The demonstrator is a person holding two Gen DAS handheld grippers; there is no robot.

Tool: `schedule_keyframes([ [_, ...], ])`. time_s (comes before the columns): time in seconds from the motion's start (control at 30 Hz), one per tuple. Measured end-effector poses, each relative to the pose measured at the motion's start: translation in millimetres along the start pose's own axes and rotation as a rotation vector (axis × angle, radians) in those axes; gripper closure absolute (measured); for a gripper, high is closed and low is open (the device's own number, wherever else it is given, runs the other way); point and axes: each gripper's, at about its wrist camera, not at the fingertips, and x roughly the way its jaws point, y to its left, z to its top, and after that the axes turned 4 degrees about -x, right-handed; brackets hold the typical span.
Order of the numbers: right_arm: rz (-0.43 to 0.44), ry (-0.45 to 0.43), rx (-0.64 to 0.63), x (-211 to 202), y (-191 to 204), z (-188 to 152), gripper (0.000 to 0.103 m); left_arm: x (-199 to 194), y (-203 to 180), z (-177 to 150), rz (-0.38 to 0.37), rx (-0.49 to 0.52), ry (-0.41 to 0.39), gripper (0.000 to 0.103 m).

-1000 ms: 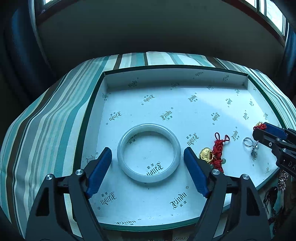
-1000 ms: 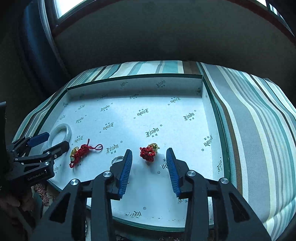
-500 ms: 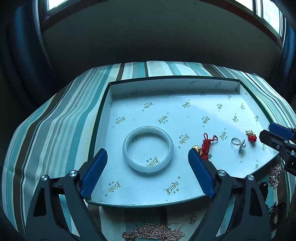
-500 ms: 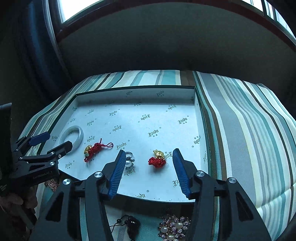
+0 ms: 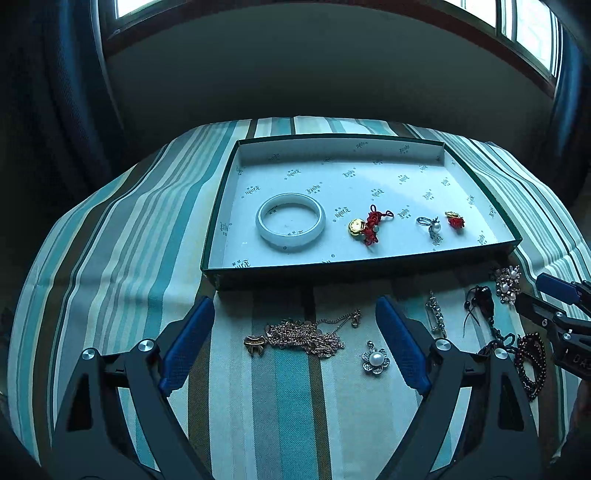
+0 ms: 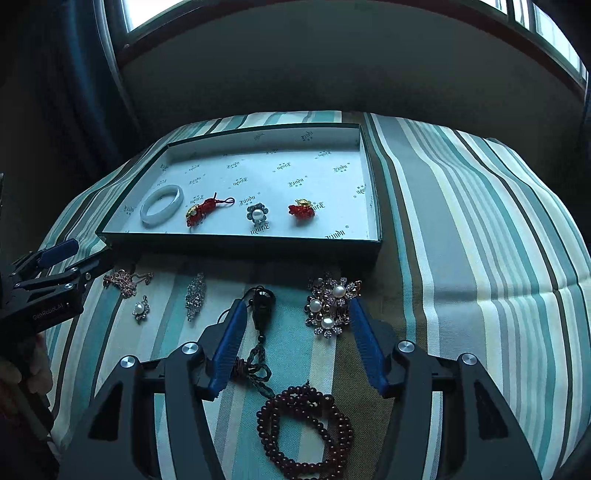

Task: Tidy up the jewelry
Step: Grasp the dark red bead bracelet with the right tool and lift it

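Gold chain (image 5: 306,334) btwn open left gripper (image 5: 295,343) jaws

A striped cloth (image 5: 110,258) in teal, white, cream and brown covers the whole work surface, creased along its left side. Beyond the cloth's far edge stands a plain dark wall (image 5: 314,66). Above that wall runs a window (image 6: 147,14), bright with daylight, and dark blue curtains (image 5: 74,85) hang at the cloth's far left.

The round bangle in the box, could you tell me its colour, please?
Milky white bangle, clearest in the left wrist view.
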Motion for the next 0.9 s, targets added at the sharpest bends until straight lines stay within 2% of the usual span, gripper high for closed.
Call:
schedule_keyframes([
  [0.1,-0.01,0.02,-0.002,-4.0,2.2,-19.9,0.038,-10.1,3.2,-15.1,0.003,-0.012,0.011,0.014],
  [0.27,-0.004,0.063,-0.001,-3.0,3.4,-42.2,0.035,-21.2,8.0,-36.5,0.015,-0.026,0.031,0.014],
  [0.63,-0.034,0.072,-0.058,-1.1,12.1,-55.7,0.03,-33.8,9.0,-60.7,0.016,-0.034,0.056,0.014],
  [0.7,-0.043,0.068,-0.068,-1.9,13.4,-57.1,0.033,-33.5,9.5,-61.0,0.018,-0.038,0.057,0.014],
  [0.8,-0.038,0.062,-0.07,-4.2,14.2,-56.7,0.047,-32.2,10.7,-60.6,0.02,-0.043,0.061,0.014],
  [0.87,-0.032,0.062,-0.076,-4.5,15.6,-56.4,0.051,-31.3,11.3,-60.4,0.021,-0.045,0.064,0.014],
  [0.9,-0.026,0.06,-0.077,-5.1,16.1,-56.2,0.059,-30.8,11.6,-60.1,0.02,-0.045,0.065,0.014],
])
